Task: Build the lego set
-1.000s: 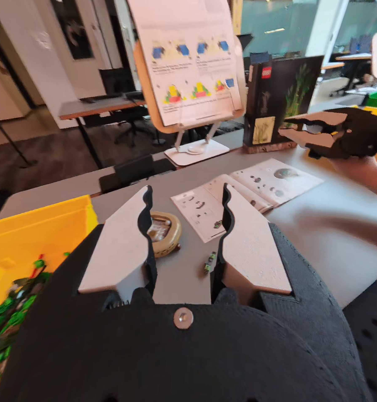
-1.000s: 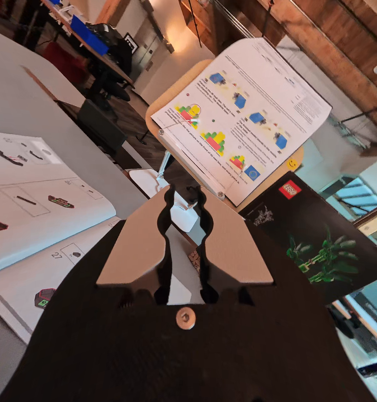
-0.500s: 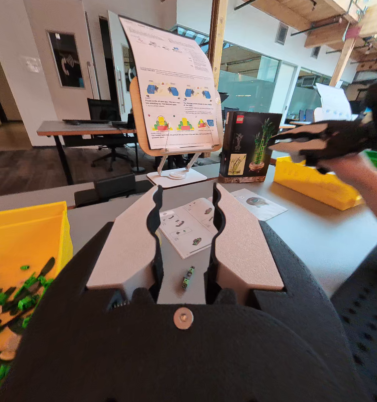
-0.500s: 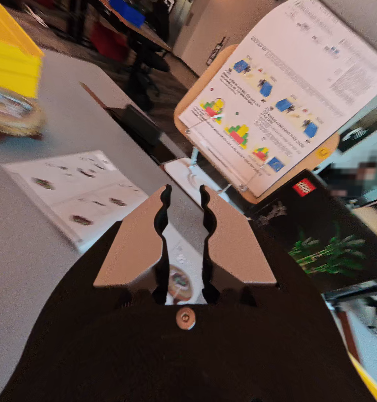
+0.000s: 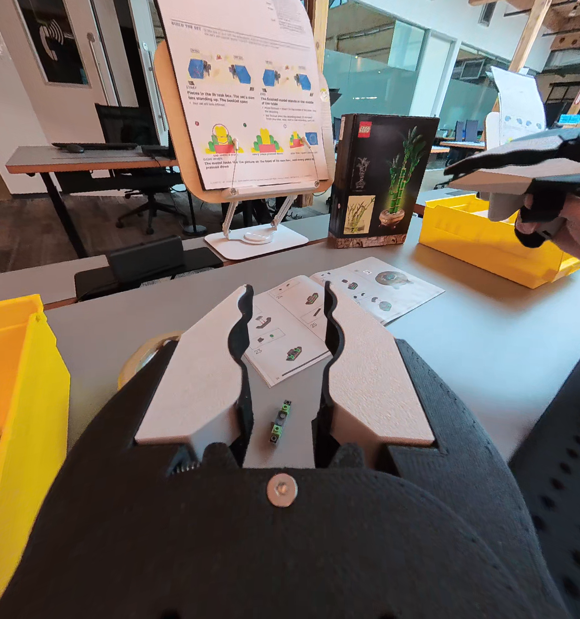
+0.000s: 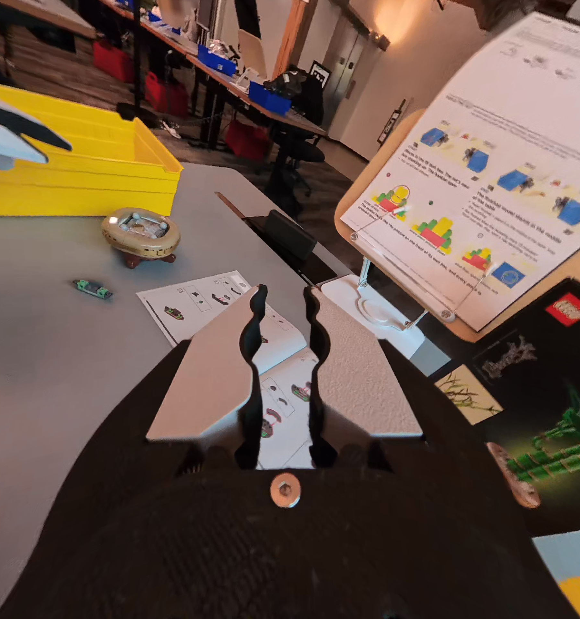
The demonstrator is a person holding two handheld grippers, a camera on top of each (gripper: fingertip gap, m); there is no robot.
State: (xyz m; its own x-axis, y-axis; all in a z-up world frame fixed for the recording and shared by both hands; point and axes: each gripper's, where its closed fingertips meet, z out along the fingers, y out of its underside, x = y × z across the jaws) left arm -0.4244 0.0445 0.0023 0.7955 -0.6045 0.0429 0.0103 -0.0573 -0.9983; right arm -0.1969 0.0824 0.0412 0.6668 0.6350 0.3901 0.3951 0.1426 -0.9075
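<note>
A small black and green lego piece (image 5: 280, 421) lies on the grey table (image 5: 482, 351), below and between the fingers of my open, empty left gripper (image 5: 286, 288). It also shows in the right wrist view (image 6: 92, 289). A tan round lego pot base (image 6: 140, 234) stands near it, mostly hidden behind my left finger in the left wrist view (image 5: 148, 351). The open instruction booklet (image 5: 332, 311) lies ahead. My right gripper (image 6: 283, 290) is open and empty, held in the air above the booklet (image 6: 215, 301); it shows at the right in the left wrist view (image 5: 516, 167).
A yellow bin with green pieces (image 5: 17, 385) stands at the left, another yellow bin (image 5: 489, 234) at the right. The set's box (image 5: 382, 181) and a sheet on a stand (image 5: 248, 100) stand at the back of the table. Left tips to right tips: about 25 centimetres.
My left gripper has lifted and tilted up, with the small piece now between its fingers in view. My right gripper has swung left, bringing the pot base and left bin into view.
</note>
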